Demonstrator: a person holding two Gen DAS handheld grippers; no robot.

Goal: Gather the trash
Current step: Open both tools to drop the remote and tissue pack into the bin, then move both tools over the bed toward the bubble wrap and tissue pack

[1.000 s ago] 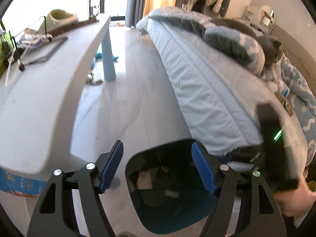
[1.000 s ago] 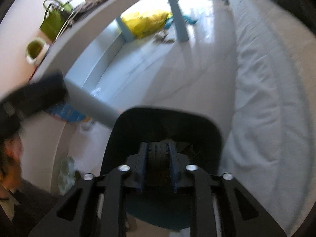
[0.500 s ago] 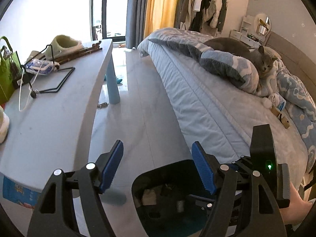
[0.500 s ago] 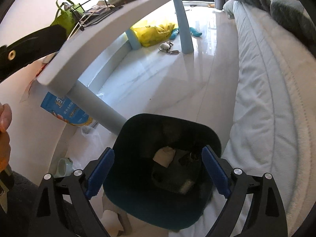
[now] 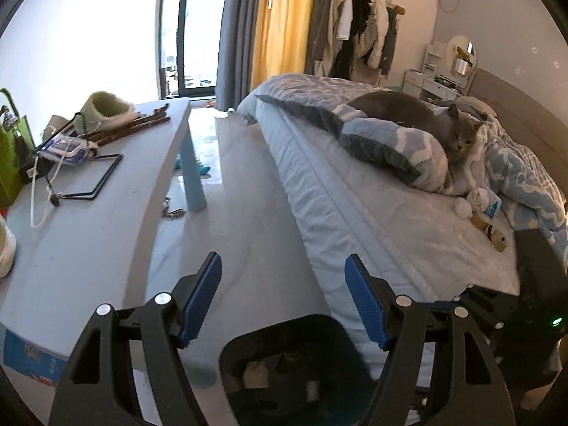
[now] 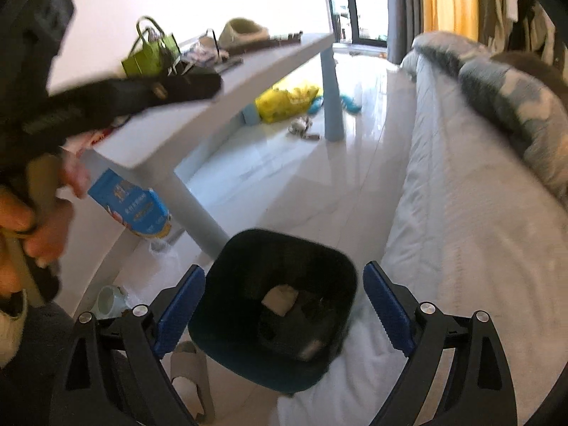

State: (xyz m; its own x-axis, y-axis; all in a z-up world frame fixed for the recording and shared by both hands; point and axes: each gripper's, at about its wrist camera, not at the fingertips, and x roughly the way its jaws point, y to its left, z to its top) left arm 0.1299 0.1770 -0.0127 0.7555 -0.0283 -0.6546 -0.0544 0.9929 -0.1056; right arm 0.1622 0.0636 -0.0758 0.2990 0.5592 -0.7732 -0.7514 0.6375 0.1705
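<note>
Trash (image 6: pixel 280 300) lies in the bin (image 6: pixel 273 305) below our right gripper (image 6: pixel 284 305); both grippers' jaws apart, empty; scraps look light, crushable; we pinch mid-body.

Blue carton (image 6: pixel 133 209) under my table: printed characters present, too blurred for me to read.
Blue packet (image 5: pixel 491 206) on bed: print illegible.
Elsewhere: I read nothing.

The bin (image 5: pixel 294 369) is cut off at the bottom edge in the left view; the hand (image 6: pixel 32 213) is blurry; the cat (image 6: pixel 525 64) is mostly hidden.
</note>
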